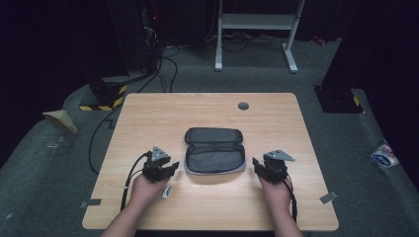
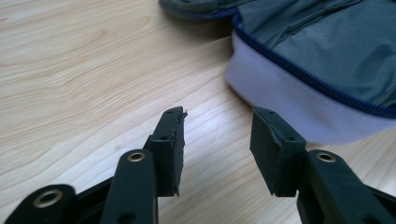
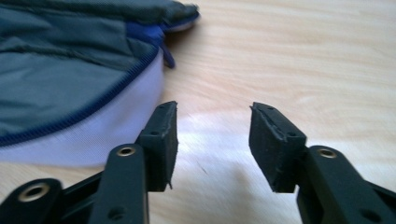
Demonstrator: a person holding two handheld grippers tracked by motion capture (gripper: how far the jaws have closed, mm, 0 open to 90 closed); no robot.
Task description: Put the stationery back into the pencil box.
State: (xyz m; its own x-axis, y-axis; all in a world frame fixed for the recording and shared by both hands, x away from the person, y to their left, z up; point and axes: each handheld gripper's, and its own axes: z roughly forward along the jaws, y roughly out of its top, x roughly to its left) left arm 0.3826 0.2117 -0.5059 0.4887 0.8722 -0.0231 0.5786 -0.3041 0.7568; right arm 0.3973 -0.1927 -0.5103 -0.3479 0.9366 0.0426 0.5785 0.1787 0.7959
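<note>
A grey zip pouch point(image 1: 215, 150) lies unzipped and spread flat in the middle of the wooden table point(image 1: 148, 113), its lid folded back toward the far side. My left gripper point(image 1: 173, 168) rests just left of the pouch, jaws apart with only bare wood between them. In the left gripper view, the left gripper point(image 2: 217, 135) points at the pouch point(image 2: 327, 51) and its pale outer wall with blue zip. My right gripper point(image 1: 257, 165) sits just right of the pouch, open and holding nothing. In the right gripper view, the right gripper point(image 3: 212, 133) has the pouch point(image 3: 60, 70) on its left.
A small white object point(image 1: 167, 191) lies on the table by the left hand. A grey cable grommet point(image 1: 243, 105) sits near the far edge. Beyond the table stand a white desk frame point(image 1: 257, 22) and dark equipment with cables. A packet point(image 1: 384, 157) lies on the floor at right.
</note>
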